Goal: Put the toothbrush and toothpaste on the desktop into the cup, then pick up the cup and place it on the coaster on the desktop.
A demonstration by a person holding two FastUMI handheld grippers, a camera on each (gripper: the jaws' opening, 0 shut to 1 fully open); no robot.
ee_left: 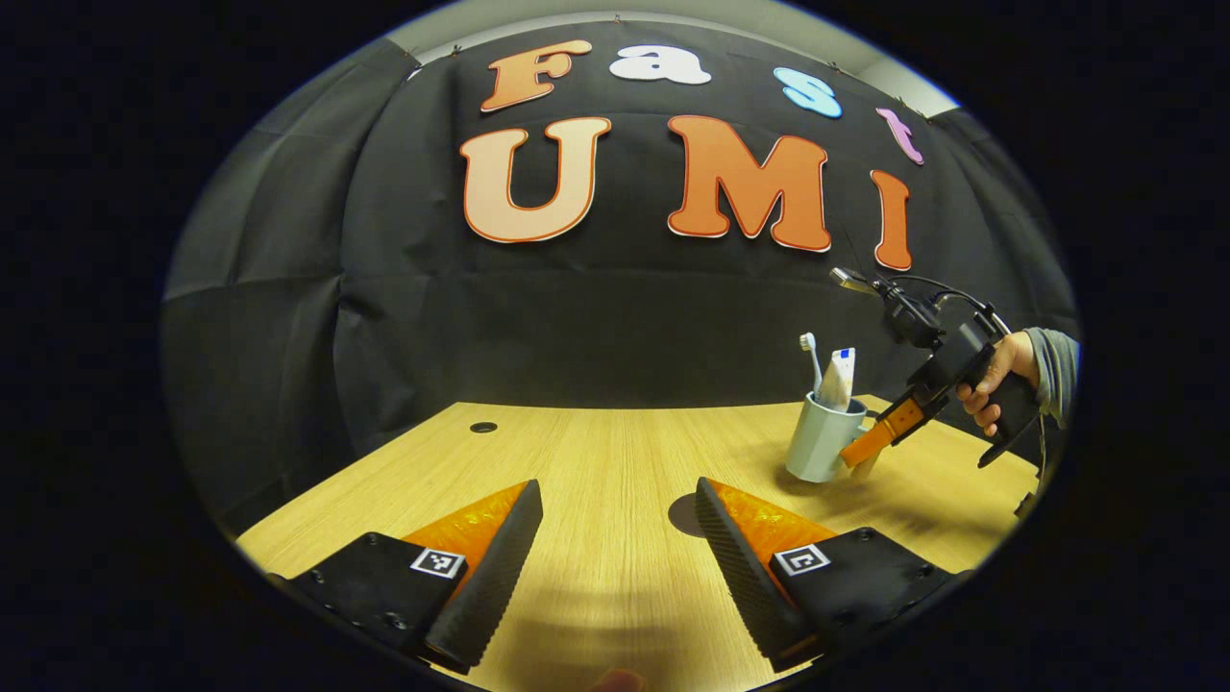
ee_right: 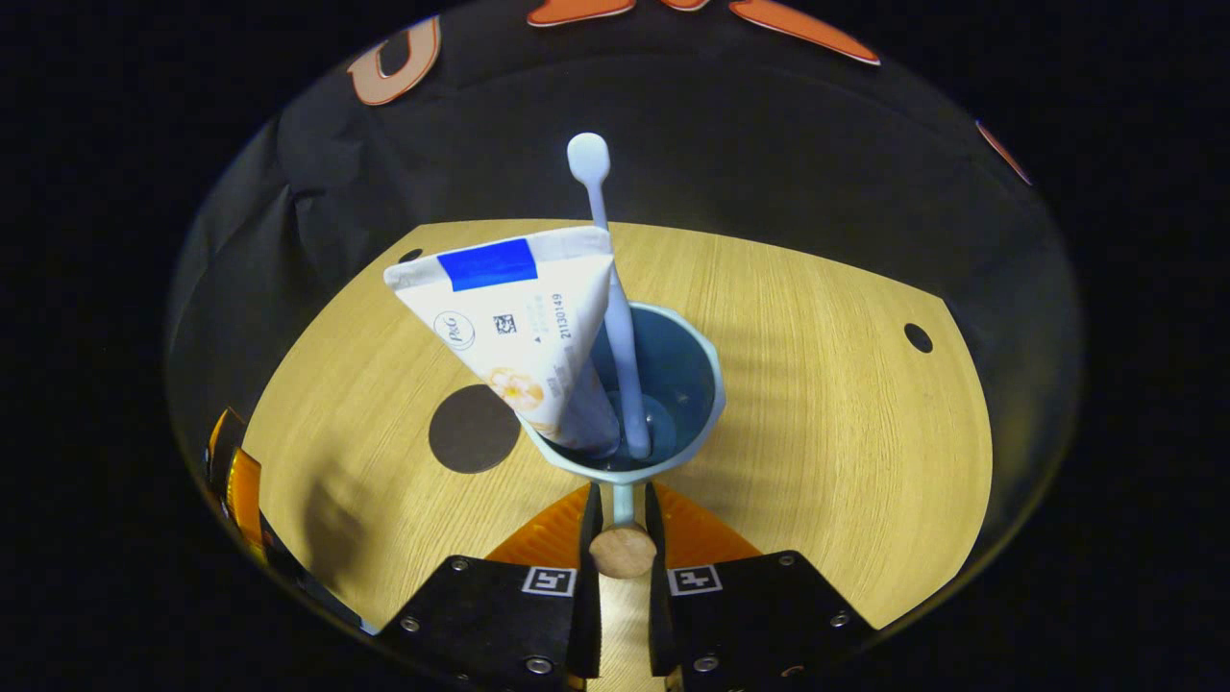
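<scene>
In the right gripper view, the right gripper (ee_right: 623, 524) is seen closed on the handle (ee_right: 623, 538) of the cup (ee_right: 673, 384): both fingers are pressed against the narrow pale-blue handle, whose round wooden end is gripped between them at 6 o'clock. The pale-blue cup is seen just beyond the fingertips at the centre of the view, over the wooden desk (ee_right: 817, 384). Whether it rests on the desk or is raised cannot be told from this view. Inside the cup the toothpaste (ee_right: 524, 327) is stood with its flat crimped end up, leaned toward 10 o'clock, and the toothbrush (ee_right: 615, 317) is stood beside it, its head pointed toward 12 o'clock. The two are touching. A dark round coaster (ee_right: 473, 429) is seen lying on the desk just beside the cup, at 9 o'clock from it.

In the left gripper view, the left gripper (ee_left: 615, 519) is held wide open above the desk (ee_left: 596, 461), with nothing between its fingers. The cup (ee_left: 822, 437) is seen at about 3 o'clock, with the toothbrush (ee_left: 810, 356) and toothpaste (ee_left: 838, 377) standing out of its mouth. The right gripper (ee_left: 870, 440) is seen against the cup's side, held by a hand (ee_left: 995, 380) in a grey sleeve (ee_left: 1055, 370). Part of the coaster (ee_left: 684, 514) is seen just beyond the left gripper's right-hand finger.
</scene>
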